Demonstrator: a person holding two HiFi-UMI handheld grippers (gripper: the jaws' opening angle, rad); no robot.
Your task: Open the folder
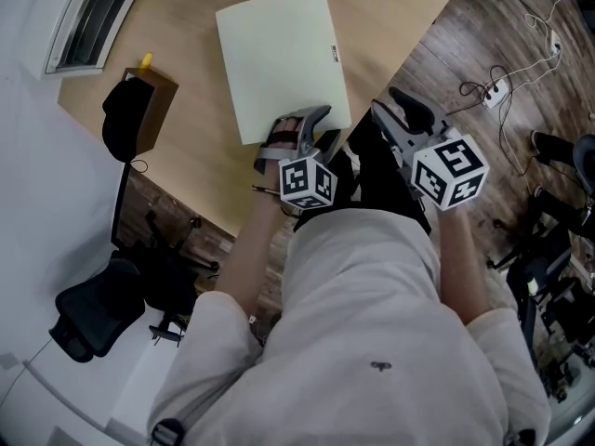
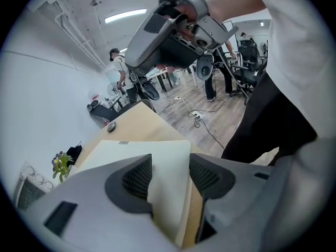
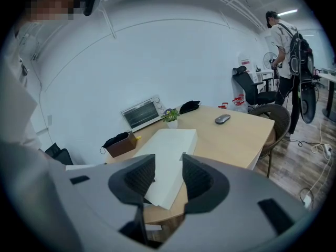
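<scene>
Head view just has the cream folder (image 1: pixel 284 63) lying flat and shut on the table (image 1: pixel 195 165). The left gripper (image 1: pixel 299 124) is at its 6 o'clock edge and the right gripper (image 1: pixel 398 114) hangs off the table at 3 o'clock, over the floor. The left gripper view shows that gripper's jaws apart, with the folder's near edge running between them unpinched. The right gripper's jaws are spread too, nothing in them, and only its view catches the mouse (image 3: pixel 222 119) well past the folder. There's bare wood at 9 o'clock up to a brown box (image 1: pixel 153 110), and the table edge is just beside the folder at 3.
</scene>
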